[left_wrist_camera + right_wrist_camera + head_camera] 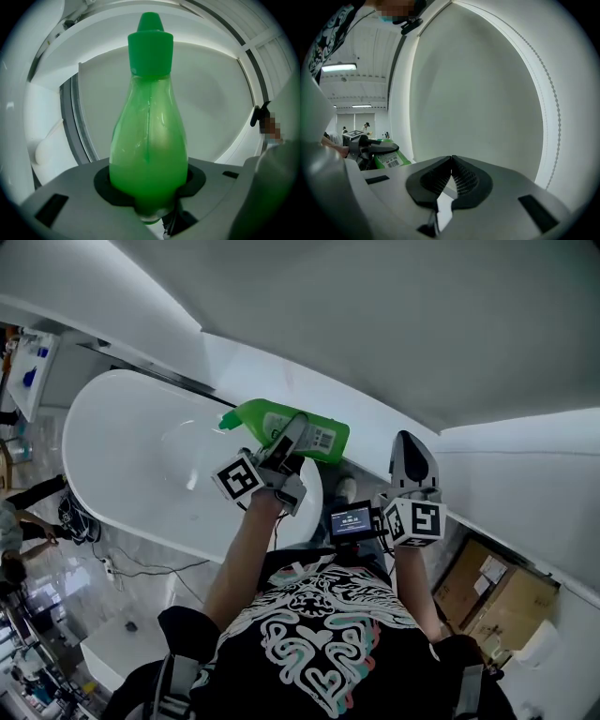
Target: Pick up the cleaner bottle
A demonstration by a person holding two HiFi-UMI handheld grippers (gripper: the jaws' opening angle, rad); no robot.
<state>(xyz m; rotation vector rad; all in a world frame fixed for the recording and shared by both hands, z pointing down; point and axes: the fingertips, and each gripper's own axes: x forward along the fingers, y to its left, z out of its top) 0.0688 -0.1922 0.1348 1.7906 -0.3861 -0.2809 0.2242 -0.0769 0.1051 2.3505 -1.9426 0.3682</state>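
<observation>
The green cleaner bottle (286,427) with a white barcode label is lifted off the surface, lying sideways with its cap toward the white bathtub (131,465). My left gripper (292,439) is shut on the bottle's body. In the left gripper view the bottle (149,140) fills the space between the jaws, its green cap (151,44) pointing away. My right gripper (412,457) is held up to the right of the bottle, shut and empty, its ribbed tips meeting (451,165). A bit of the bottle (389,159) also shows at the left of the right gripper view.
The white oval bathtub sits below and left, with a cable on the tiled floor (141,563) beside it. A white wall ledge (375,418) runs behind the bottle. Cardboard boxes (492,592) stand at the right. A small screen (354,519) is mounted between my hands.
</observation>
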